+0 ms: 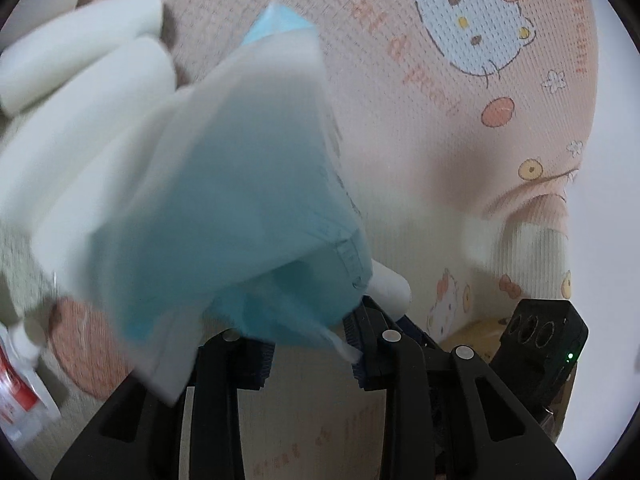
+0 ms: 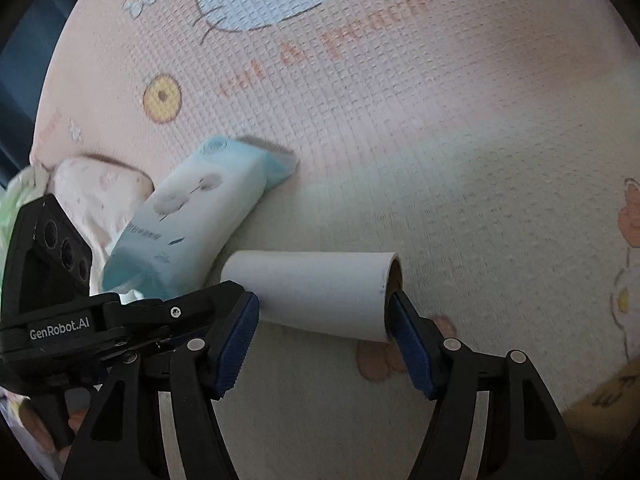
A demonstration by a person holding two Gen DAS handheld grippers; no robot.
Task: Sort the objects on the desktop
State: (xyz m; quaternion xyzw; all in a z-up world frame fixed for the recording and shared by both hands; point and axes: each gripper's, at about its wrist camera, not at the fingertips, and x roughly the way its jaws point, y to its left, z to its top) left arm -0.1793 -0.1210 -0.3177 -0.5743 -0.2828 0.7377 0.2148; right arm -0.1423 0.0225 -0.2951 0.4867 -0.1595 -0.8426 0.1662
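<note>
A blue and white soft tissue pack (image 1: 208, 208) fills the left wrist view, blurred, with my left gripper (image 1: 310, 350) shut on its lower end. The right wrist view shows the same pack (image 2: 192, 216) slanting up from the left gripper's black housing (image 2: 60, 272). A white paper roll (image 2: 320, 292) with a brown core lies crosswise just above the mat. My right gripper (image 2: 324, 332) is shut on it, one blue pad against each end. One end of the roll (image 1: 390, 288) peeks out beside the pack in the left wrist view.
A pink and cream mat (image 2: 400, 120) with cartoon cat prints lies under everything. White padded cylinders (image 1: 80, 60) sit at the far left, a red and white tube (image 1: 20, 392) lower left. A pale pink pouch (image 2: 92, 188) lies beside the pack. The mat's edge meets a white surface (image 1: 608, 200).
</note>
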